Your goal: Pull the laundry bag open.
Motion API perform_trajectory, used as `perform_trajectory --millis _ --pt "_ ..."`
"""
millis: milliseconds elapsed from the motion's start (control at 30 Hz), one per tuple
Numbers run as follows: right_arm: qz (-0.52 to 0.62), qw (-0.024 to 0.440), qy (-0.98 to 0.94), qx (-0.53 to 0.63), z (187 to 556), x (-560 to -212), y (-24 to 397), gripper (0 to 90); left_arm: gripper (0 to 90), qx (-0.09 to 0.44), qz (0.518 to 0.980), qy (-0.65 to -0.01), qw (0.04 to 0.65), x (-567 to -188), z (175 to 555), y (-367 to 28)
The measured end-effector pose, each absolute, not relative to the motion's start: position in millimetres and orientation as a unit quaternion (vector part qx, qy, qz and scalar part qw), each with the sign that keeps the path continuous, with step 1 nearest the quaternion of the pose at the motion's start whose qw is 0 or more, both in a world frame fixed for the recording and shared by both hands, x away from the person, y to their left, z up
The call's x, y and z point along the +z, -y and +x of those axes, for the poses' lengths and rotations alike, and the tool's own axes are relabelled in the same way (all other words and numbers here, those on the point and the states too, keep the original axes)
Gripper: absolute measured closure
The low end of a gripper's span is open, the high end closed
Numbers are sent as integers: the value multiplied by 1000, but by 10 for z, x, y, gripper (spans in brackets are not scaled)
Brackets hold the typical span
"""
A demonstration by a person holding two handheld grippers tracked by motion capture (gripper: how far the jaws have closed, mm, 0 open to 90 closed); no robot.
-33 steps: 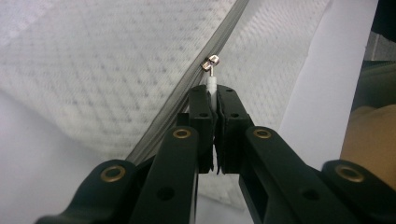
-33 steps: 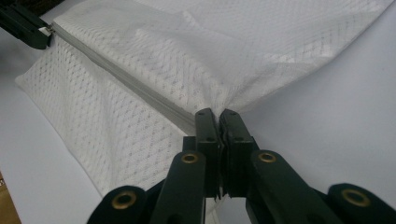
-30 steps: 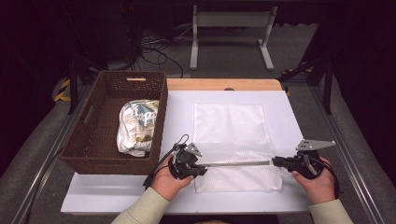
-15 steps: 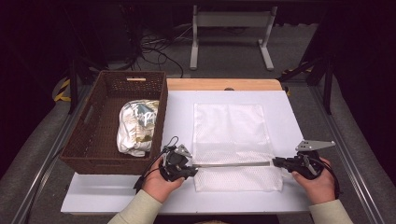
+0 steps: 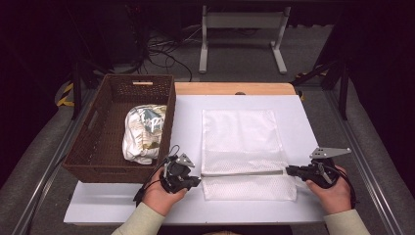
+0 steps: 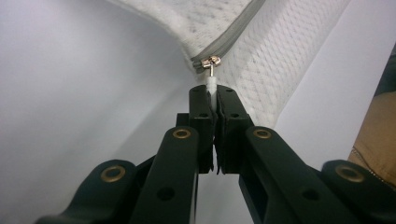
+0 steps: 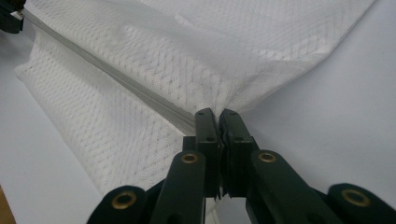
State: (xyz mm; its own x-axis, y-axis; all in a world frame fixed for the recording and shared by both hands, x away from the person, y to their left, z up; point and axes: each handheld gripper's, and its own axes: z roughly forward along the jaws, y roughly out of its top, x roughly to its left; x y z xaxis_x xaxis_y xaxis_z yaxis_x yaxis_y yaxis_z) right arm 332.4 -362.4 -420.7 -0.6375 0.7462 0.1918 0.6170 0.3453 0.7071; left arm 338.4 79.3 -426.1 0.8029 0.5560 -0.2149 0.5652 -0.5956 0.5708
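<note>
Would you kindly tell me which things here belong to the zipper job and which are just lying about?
In the job:
- white mesh bag
- zipper pull, pinched by the left tongs
- bag's zipper end, pinched by the right tongs

Lying about:
- wicker basket
- bundled cloth inside it
- white table sheet

Bright overhead light on the white table (image 5: 122, 205); surroundings dark, gripper views soft, perhaps slightly blurred at edges.
</note>
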Motion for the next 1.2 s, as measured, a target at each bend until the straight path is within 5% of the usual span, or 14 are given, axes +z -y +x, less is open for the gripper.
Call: perform_trajectory --millis 500,600,667,1200 --pt "426 56 -827 362 3372 -4310 3597 842 857 -4 897 -323 301 -4328 3380 -761" --pt "435 75 -821 361 3359 -4287 3600 681 703 27 895 -323 306 -4301 3335 -755" --pt "437 78 -820 361 3353 -4277 3605 660 638 33 893 -326 309 -4291 3308 -753" --pt "424 102 -815 382 3299 -4180 3571 627 576 20 925 -197 324 -4365 3106 -550"
